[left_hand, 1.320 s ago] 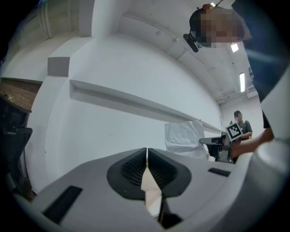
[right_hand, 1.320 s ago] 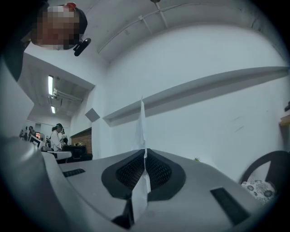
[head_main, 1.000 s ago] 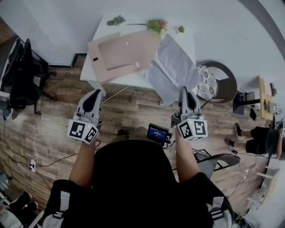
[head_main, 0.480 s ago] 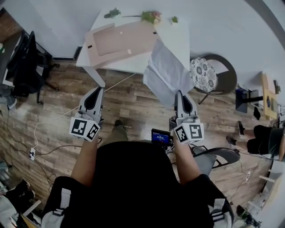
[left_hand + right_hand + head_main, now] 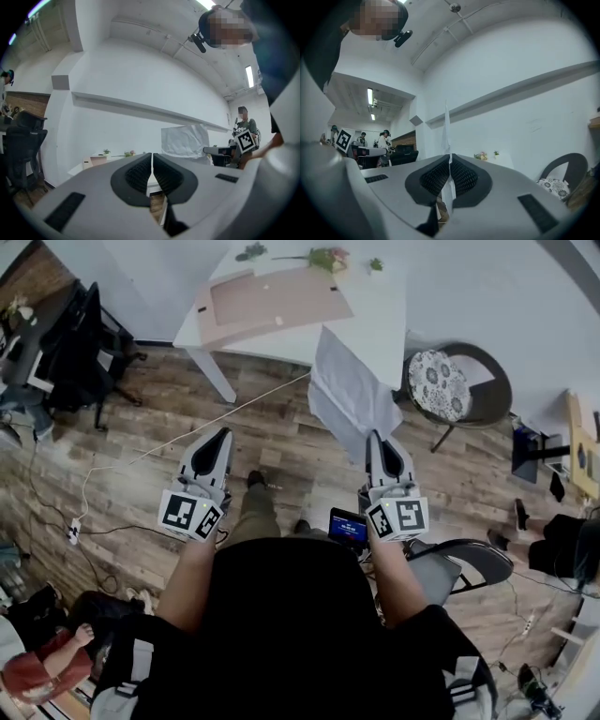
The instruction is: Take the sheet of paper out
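Observation:
The sheet of paper (image 5: 349,388) is pale grey and crumpled; it hangs over the wooden floor, clear of the white table (image 5: 382,322). My right gripper (image 5: 379,440) is shut on its near edge. In the right gripper view the paper (image 5: 446,133) stands edge-on between the closed pads. A flat pink folder (image 5: 272,298) lies open on the table. My left gripper (image 5: 221,437) is over the floor to the left, shut with nothing in it; in its own view the pads (image 5: 140,171) nearly touch, and the paper (image 5: 185,139) shows to the right.
A round chair with a patterned cushion (image 5: 439,382) stands right of the table. A black office chair (image 5: 73,345) is at the far left. A white cable (image 5: 187,432) runs across the floor. Small plants (image 5: 328,257) sit at the table's far edge. A person (image 5: 37,673) crouches at lower left.
Both grippers have drawn back from the table. The paper has come with the right gripper, off the tabletop, and now hangs over the floor. The table looks farther away.

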`<state>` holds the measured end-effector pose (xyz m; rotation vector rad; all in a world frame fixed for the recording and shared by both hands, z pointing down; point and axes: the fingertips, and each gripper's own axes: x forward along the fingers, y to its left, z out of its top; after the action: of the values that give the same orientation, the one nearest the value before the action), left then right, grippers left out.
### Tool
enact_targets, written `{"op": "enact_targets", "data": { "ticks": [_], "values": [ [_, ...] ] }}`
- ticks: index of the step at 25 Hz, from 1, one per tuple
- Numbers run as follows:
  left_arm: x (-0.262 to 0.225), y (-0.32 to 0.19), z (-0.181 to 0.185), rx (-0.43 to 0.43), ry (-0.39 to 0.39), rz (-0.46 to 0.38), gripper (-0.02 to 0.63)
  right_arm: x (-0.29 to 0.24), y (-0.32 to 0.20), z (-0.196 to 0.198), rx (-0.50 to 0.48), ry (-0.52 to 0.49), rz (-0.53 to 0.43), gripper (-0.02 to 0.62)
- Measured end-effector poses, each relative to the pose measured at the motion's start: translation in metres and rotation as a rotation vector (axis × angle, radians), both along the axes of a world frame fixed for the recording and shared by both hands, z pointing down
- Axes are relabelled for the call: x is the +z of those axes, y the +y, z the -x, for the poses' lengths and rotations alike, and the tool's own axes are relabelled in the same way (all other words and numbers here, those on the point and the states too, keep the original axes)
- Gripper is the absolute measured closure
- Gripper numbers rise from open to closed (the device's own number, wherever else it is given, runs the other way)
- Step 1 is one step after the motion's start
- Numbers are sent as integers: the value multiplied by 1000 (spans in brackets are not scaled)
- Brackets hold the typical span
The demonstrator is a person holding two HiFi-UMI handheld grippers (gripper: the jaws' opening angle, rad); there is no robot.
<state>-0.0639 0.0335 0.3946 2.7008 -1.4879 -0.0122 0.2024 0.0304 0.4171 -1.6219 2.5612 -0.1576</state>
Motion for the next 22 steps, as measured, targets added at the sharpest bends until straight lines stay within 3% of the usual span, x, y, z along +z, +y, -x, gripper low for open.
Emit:
{"op": "enact_targets", "data": {
  "ticks": [9, 18, 22],
  "values": [
    [25, 68, 16, -83, -3, 71, 594, 24, 58, -1, -20, 9, 34, 578],
    [28, 72, 46, -68, -14, 43, 601, 26, 80, 29, -12, 25, 45, 579],
    [10, 66, 76, -101, -6, 7, 601, 21, 78, 46, -10, 37, 52, 578]
  ]
}}
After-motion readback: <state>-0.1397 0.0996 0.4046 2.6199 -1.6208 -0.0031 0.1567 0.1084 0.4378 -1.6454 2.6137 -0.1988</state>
